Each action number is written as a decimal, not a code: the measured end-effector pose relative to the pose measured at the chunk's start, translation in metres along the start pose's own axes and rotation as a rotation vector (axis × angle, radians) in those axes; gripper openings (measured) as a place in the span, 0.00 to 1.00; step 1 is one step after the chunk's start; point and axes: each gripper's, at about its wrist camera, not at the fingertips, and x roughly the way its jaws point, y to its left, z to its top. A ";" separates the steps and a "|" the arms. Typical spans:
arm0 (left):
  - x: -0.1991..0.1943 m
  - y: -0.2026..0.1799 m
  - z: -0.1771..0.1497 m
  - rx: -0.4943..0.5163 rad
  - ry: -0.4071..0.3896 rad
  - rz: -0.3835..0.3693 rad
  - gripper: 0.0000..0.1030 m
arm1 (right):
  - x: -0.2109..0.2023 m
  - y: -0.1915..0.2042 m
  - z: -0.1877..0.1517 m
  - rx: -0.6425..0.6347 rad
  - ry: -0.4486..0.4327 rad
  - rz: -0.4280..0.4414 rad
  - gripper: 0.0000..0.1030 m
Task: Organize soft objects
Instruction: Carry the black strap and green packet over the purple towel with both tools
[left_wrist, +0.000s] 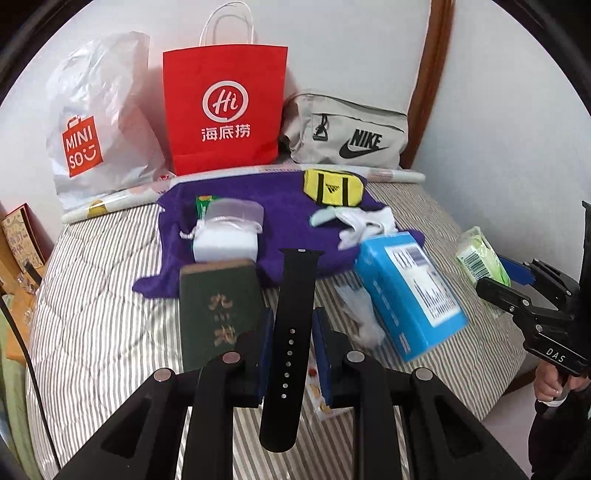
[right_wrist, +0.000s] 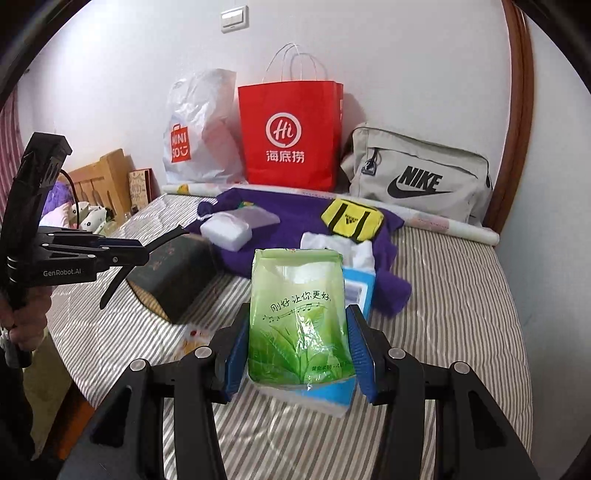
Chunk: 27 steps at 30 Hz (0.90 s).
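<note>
The left gripper pinches a black rubber watch strap above the striped bed; the thin strap may slide out. The right gripper's jaws squeeze a green plastic tissue pack that could crumple or slip.

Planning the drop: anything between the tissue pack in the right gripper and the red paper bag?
Yes. The blue box, white cloth and purple towel lie between the tissue pack and the red bag; lifting over looks feasible.
</note>
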 end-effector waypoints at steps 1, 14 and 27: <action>0.002 0.001 0.004 0.000 -0.002 0.001 0.20 | 0.003 -0.002 0.004 0.003 -0.002 0.000 0.48; 0.042 0.022 0.050 -0.038 0.009 0.006 0.20 | 0.044 -0.019 0.057 -0.010 -0.037 0.001 0.48; 0.078 0.036 0.091 -0.038 0.005 0.007 0.20 | 0.089 -0.037 0.092 -0.010 -0.037 0.012 0.48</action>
